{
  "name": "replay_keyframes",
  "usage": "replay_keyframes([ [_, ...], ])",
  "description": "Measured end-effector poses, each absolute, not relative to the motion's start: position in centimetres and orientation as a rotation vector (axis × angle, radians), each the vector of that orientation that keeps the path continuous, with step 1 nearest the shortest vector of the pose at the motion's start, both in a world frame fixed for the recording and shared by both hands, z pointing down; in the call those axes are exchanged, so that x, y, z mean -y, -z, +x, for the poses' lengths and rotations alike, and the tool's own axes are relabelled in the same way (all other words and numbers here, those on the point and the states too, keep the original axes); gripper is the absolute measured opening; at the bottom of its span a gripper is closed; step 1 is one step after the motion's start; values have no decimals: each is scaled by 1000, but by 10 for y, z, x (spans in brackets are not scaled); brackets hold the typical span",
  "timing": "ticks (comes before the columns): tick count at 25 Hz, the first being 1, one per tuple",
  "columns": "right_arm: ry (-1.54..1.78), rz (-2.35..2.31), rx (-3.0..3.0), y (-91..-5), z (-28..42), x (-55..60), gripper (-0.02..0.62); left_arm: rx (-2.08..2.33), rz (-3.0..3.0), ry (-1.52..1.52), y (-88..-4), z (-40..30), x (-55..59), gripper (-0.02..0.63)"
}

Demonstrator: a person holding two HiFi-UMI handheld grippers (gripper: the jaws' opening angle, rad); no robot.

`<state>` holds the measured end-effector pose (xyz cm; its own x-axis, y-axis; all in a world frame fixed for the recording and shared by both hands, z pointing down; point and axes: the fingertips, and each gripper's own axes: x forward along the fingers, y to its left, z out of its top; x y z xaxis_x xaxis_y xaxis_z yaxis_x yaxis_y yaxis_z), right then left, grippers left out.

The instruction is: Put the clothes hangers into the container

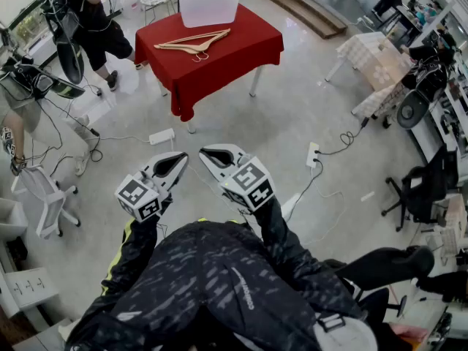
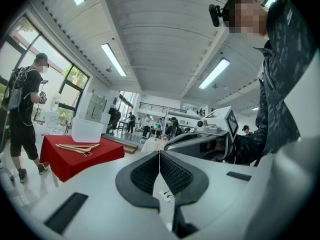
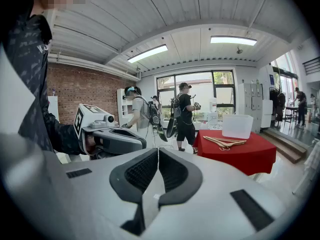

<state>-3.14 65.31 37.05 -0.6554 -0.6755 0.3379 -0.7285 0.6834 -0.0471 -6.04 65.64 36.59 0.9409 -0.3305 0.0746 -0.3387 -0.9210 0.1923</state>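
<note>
One clear container (image 1: 208, 4) stands at the far edge of the red surface (image 1: 248, 46). At least two wooden hangers (image 1: 194, 44) lie stacked just before it. The left gripper (image 1: 183, 155) and right gripper (image 1: 204, 153), well apart from the surface, have their jaws pressed together on nothing.

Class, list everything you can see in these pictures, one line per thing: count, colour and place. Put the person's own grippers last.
table: one, draped in red, ahead of the person
container: one, translucent white, at the table's far edge
clothes hangers: small overlapping pile, exact count unclear, light wood, on the table in front of the container
power strips: two, white, on the floor between the table and the person
bystanders: two, dark clothing, left of the table
chair: one, white, at the left edge
left gripper: one, white with black pads, jaws together, empty, away from the table
right gripper: one, white with black pads, jaws together, empty, beside the left gripper
</note>
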Motion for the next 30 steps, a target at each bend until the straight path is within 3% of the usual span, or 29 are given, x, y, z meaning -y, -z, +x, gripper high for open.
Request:
replay_keyframes([
  [30,-367,1228,2497,-402,-22,-635,17,438,2829,-81,-393,-82,-636,12],
])
